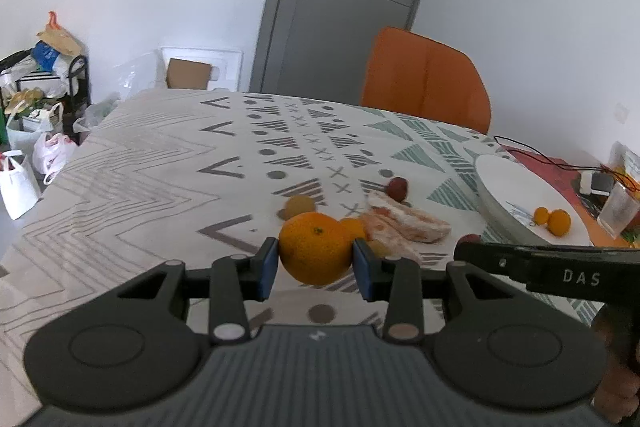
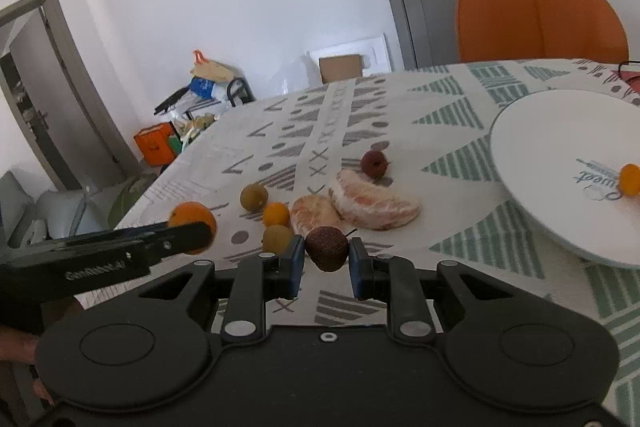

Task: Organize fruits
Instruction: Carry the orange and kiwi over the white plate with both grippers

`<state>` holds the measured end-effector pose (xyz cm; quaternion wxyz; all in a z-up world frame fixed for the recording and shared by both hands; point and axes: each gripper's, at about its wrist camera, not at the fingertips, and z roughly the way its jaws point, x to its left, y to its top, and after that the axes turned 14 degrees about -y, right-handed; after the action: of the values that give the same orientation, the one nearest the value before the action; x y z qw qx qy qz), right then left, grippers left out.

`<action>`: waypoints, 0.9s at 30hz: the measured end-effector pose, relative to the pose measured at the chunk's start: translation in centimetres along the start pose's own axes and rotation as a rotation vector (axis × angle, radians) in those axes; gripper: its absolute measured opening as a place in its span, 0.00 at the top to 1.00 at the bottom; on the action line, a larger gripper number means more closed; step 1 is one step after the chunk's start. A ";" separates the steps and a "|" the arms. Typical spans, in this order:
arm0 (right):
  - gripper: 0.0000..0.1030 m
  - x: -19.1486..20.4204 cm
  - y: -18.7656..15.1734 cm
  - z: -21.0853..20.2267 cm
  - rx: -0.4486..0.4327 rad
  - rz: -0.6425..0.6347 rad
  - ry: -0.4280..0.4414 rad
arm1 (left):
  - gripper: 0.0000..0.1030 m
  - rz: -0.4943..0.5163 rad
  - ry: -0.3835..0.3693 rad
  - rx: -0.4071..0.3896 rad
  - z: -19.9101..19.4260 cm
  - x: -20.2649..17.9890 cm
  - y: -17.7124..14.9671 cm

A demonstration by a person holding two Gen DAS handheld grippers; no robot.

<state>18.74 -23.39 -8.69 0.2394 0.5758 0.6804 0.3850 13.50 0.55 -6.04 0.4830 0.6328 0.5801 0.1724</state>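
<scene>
both tools loaded, plate waiting on the right

already the left tool (image 1: 315,261) is clamped on a round orange citrus fruit (image 1: 316,247), its blue pads pressing either side, and the fruit looks to hang just above the patterned cloth surface (image 1: 160,167). beyond it lie a small olive-brown round fruit (image 1: 301,205) and pale peeled pomelo segments (image 1: 408,223). further right, the right tool (image 2: 325,261) is closed on a dark brown rough-skinned fruit with a thin stem (image 2: 327,247), near the other loose fruit. at the far right the round white plate (image 2: 532,147) already holds small orange fruit.

risks, as i judge them: the smooth citrus is held near its widest part and could roll out if the pads ease. both tools heading to the plate together could collide, and fruit set down on its flat surface could roll off.
</scene>
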 end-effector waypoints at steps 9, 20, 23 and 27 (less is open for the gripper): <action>0.79 -2.6 0.4 -1.6 -0.046 0.050 -0.024 | 0.63 0.048 -0.026 0.003 0.9 -2.5 0.7; 0.79 -6.9 0.1 -2.9 -0.083 0.129 -0.076 | 0.63 0.103 -0.063 0.023 2.8 -5.7 1.1; 0.79 -8.0 0.0 -3.2 -0.091 0.149 -0.085 | 0.63 0.119 -0.070 0.027 3.2 -6.5 1.3; 0.79 -9.3 0.1 -3.4 -0.101 0.172 -0.094 | 0.63 0.137 -0.075 0.029 3.9 -7.5 1.5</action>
<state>18.27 -33.23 -7.74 0.2659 0.6365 0.5964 0.4106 15.41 -7.64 -4.06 0.4824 0.6840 0.5193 0.1725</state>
